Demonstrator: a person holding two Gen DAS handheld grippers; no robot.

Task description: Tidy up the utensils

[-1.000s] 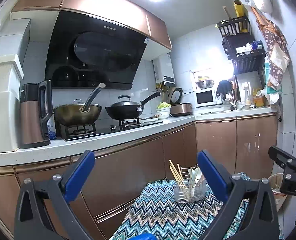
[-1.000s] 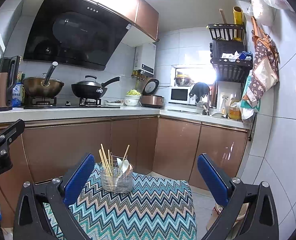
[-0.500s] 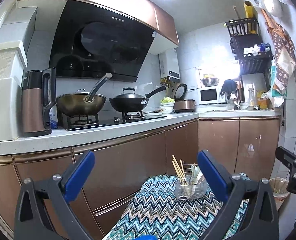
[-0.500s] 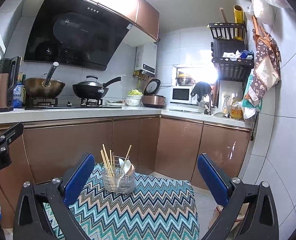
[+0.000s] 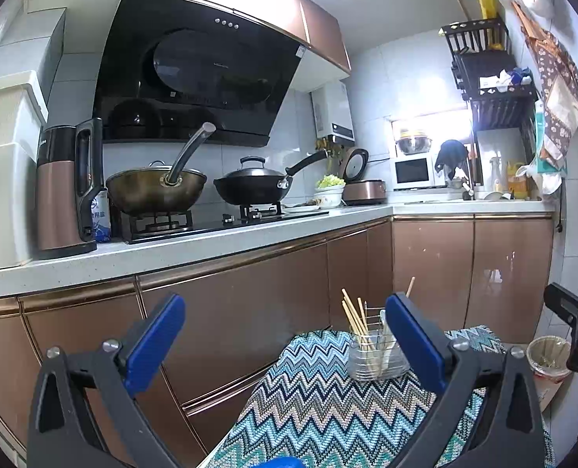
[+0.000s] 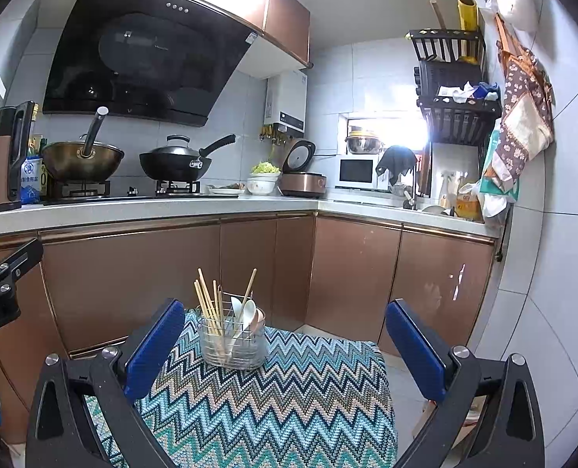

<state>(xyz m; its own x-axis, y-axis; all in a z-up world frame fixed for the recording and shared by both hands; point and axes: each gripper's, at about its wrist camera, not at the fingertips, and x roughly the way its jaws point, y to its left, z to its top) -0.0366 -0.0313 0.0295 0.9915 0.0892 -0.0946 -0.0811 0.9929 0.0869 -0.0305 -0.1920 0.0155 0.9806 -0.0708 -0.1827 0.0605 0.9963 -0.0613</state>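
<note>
We hold our left gripper (image 5: 285,335) with its blue pads spread wide and nothing between them. Ahead of it and off to the right, partly hidden behind the right-hand pad, stands the wire utensil holder (image 5: 374,355) on the zigzag-patterned cloth (image 5: 328,401). Light wooden chopsticks (image 5: 353,314) lean out of the holder toward the left.

Our right gripper (image 6: 285,335) is likewise spread wide and empty. From its camera the utensil holder (image 6: 232,345) sits just ahead, nearer the left pad than the right, near the far edge of the cloth (image 6: 281,394). Inside it the chopsticks (image 6: 207,300) fan up on the left side, and pale spoons (image 6: 246,312) stand on the right side (one more stick leans the other way above them). Neither gripper touches the holder or anything in it.

At the left edge of the right camera's view we see a black part of the other gripper, and the left camera shows the matching piece at its right edge, so the two tools are side by side.

Beyond the cloth, facing both grippers, run the copper-coloured cabinets (image 6: 347,273) under a pale countertop (image 6: 172,208). On the stove up and to the left sit a brass-toned wok (image 6: 82,162) and a black lidded pan (image 6: 176,163). A bin (image 5: 548,362) stands on the floor to the right of the left gripper.
</note>
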